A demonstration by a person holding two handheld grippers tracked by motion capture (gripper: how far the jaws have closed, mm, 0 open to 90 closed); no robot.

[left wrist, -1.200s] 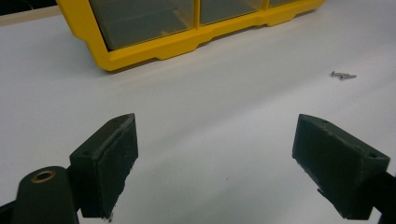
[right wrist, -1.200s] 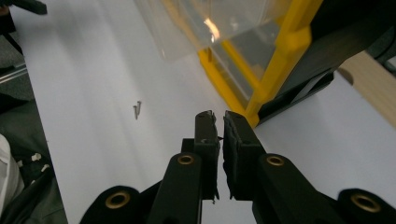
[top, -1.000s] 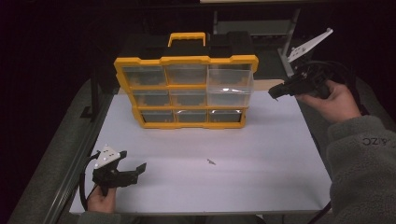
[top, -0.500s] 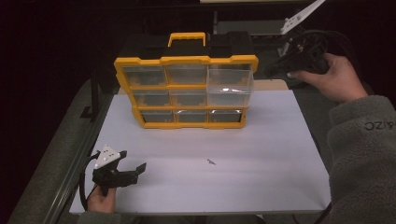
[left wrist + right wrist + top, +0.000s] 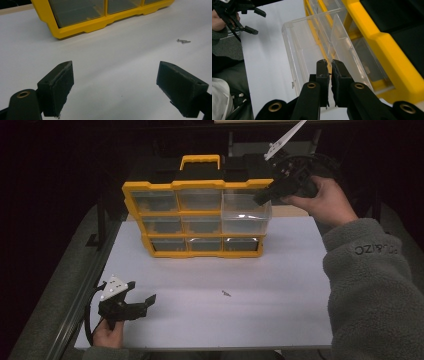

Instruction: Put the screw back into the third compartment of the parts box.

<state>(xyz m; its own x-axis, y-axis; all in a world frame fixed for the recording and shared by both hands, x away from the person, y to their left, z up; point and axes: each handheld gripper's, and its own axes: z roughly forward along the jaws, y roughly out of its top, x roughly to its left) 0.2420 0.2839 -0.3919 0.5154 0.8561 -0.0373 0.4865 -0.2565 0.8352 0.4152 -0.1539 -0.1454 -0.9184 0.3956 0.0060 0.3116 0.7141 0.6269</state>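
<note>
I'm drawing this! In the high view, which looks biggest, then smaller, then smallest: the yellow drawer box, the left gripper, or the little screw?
1. Yellow drawer box, biggest by far.
2. Left gripper, much smaller, though nearer the camera.
3. Screw, a tiny speck on the table.

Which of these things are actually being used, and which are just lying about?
In use:
- yellow organizer
- its pulled-out clear drawer
- right tool, shut, above that drawer

Lying about:
- small screws on the white table
- left tool, open, near the table's front edge
</note>
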